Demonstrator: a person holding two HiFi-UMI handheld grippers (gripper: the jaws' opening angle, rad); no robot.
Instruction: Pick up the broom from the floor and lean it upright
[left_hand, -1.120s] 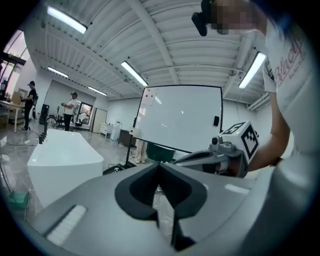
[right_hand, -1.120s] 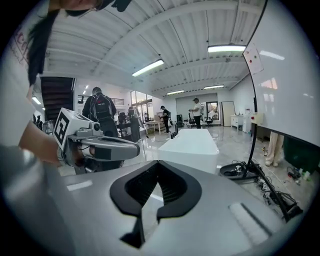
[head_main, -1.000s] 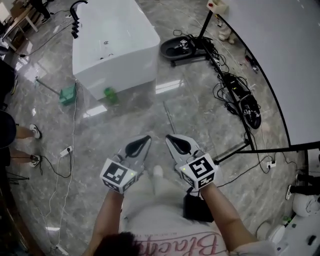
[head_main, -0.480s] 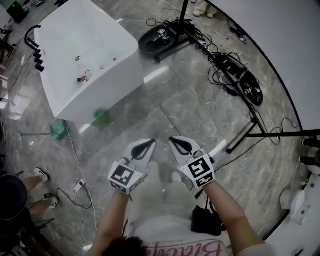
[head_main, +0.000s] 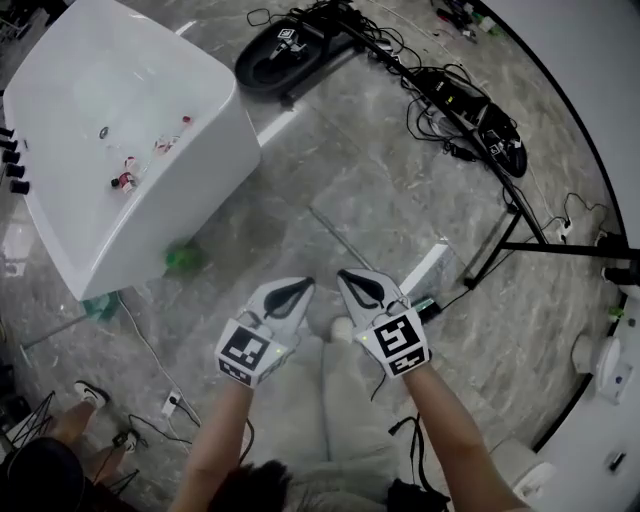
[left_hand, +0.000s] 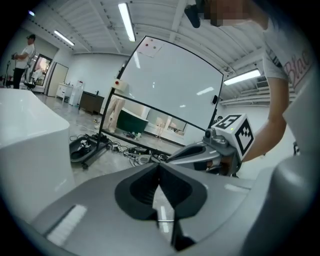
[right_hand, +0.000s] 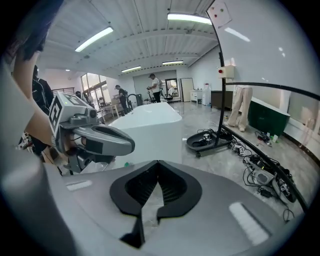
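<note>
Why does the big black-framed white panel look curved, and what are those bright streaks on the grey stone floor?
Head view: the wide lens bows the black-framed white panel into an arc; the bright streaks look like lamps mirrored in the glossy grey stone floor. Left gripper view: the panel bulges and the corners go dark. Right gripper view: its black upright curves too.

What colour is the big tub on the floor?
The tub is white; head view shows it best.

White bathtub (head_main: 120, 130), tangled cables (head_main: 452, 95) on grey marble floor (head_main: 350, 190), black wheeled base (head_main: 275, 60)
</note>
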